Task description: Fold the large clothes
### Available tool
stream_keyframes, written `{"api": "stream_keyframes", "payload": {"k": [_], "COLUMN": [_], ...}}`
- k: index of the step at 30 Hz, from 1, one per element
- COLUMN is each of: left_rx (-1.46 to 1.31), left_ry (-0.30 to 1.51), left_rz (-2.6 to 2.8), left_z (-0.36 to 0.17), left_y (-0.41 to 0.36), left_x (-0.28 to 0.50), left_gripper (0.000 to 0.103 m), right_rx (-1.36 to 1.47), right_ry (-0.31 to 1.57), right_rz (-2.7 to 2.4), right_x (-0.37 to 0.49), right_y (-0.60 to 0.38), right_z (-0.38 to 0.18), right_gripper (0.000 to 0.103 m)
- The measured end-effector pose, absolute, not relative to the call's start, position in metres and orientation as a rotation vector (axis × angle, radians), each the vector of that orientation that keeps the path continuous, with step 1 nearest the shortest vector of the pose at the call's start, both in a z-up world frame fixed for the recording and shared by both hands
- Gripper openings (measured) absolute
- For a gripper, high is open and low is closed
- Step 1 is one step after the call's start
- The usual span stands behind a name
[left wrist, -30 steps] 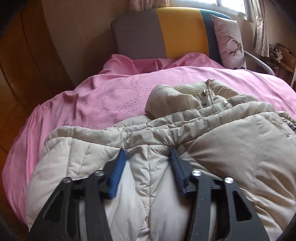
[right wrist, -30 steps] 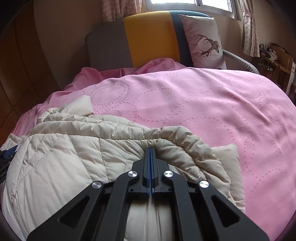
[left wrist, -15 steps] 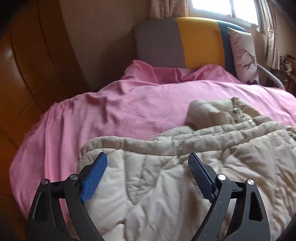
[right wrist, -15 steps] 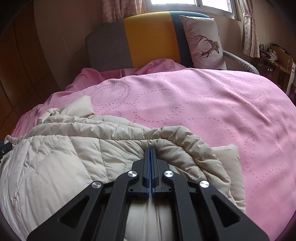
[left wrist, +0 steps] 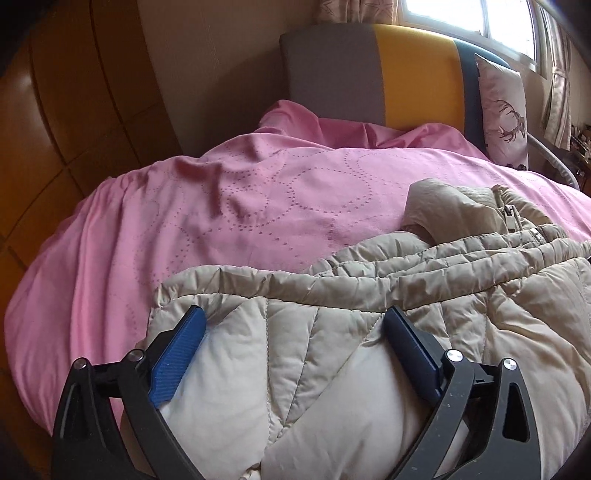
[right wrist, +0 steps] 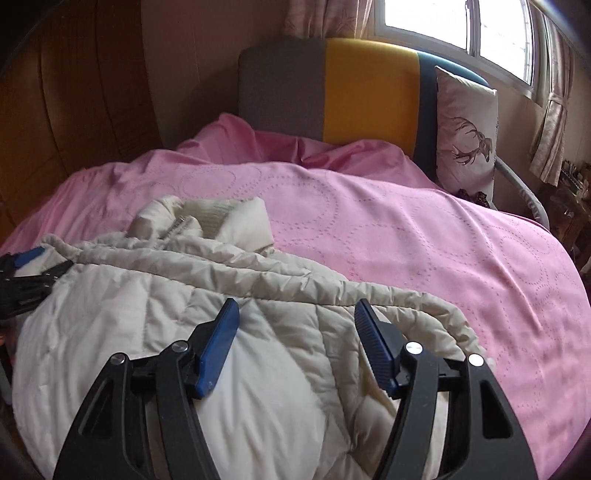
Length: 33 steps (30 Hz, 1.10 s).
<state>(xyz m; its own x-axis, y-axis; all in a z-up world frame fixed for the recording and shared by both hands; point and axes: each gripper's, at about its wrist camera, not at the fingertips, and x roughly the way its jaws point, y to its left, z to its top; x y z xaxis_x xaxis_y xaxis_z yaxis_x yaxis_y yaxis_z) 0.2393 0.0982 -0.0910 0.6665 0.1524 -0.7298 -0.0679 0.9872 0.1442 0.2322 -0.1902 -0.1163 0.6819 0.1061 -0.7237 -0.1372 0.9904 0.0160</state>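
A cream quilted down jacket (left wrist: pixel 369 314) lies folded on the pink bedspread (left wrist: pixel 221 206), its collar and zipper (left wrist: pixel 509 214) toward the headboard. My left gripper (left wrist: pixel 295 317) hovers over the jacket's left end, its jaws opening wide, and the puffy fabric bulges between the blue pads without being pinched. In the right wrist view the jacket (right wrist: pixel 184 295) fills the lower left. My right gripper (right wrist: pixel 295 314) is over its right end, jaws opening, with the fabric loose between them. The left gripper's blue pad (right wrist: pixel 29 256) shows at the far left edge.
A headboard (right wrist: pixel 332 92) in grey, yellow and blue stands at the far end. A deer-print pillow (right wrist: pixel 465 133) leans at its right. Wooden wardrobe panels (left wrist: pixel 74 110) line the left side. A window with curtains (right wrist: pixel 461 26) is behind the bed.
Both grippers have opened and let go of the jacket: the left widened fully, the right went from shut on the fold to open. Both have pulled back and shifted sideways.
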Motion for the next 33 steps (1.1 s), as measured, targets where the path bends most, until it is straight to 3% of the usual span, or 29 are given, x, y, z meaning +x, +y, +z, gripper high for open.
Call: {"api": "stream_keyframes", "payload": {"k": [6, 12, 21, 26, 33], "left_rx": [-0.079, -0.066, -0.120, -0.224, -0.435], "left_ry": [0.870, 0.871, 0.726, 0.819, 0.814], "left_rz": [0.040, 0.044, 0.146, 0.195, 0.136], "left_z": [-0.115, -0.113, -0.073, -0.108, -0.112], "left_y": [0.126, 0.122, 0.137, 0.168, 0.193], "left_x": [0.256, 0.252, 0.148, 0.140, 0.123], "left_gripper": [0.100, 0.100, 0.100, 0.100, 0.100], "right_rx": [0.060, 0.067, 0.066, -0.117, 0.005], "right_ry": [0.813, 0.800, 0.672, 0.689, 0.708], "right_rz": [0.138, 0.141, 0.054, -0.075, -0.033], "right_x": [0.248, 0.243, 0.171, 0.159, 0.167], "right_y": [-0.205, -0.205, -0.209, -0.200, -0.222], "right_z": [-0.147, -0.147, -0.092, -0.116, -0.142], "right_gripper": [0.078, 0.080, 0.101, 0.101, 0.101]}}
